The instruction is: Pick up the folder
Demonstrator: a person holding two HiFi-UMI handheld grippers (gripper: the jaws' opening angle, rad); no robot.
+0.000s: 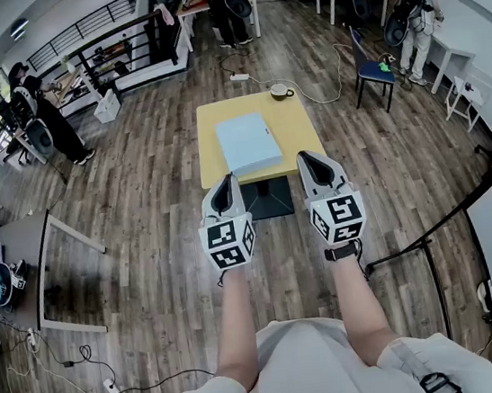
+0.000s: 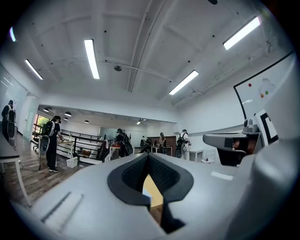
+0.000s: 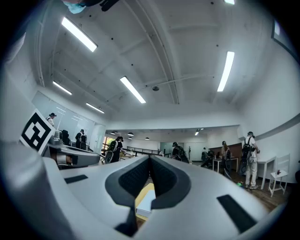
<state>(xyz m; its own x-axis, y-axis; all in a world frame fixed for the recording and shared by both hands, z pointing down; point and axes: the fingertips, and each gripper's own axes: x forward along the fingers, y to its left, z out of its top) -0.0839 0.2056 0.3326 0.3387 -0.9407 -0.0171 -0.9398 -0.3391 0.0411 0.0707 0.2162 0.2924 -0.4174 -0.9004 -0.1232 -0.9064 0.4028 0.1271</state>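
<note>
1. We hold our left claw shut, jaws pressed together with nothing between them.
2. Our right claw is likewise closed tight and empty.
3. Both claws hover side by side at the near edge of the yellow surface, touching nothing on it.
4. The light blue folder lies flat on that surface, just ahead of the claws, untouched.
5. A cup sits by the far edge.

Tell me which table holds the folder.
The yellow table just beyond the left tongs and right tongs; the pale blue folder lies on it, a cup behind.
</note>
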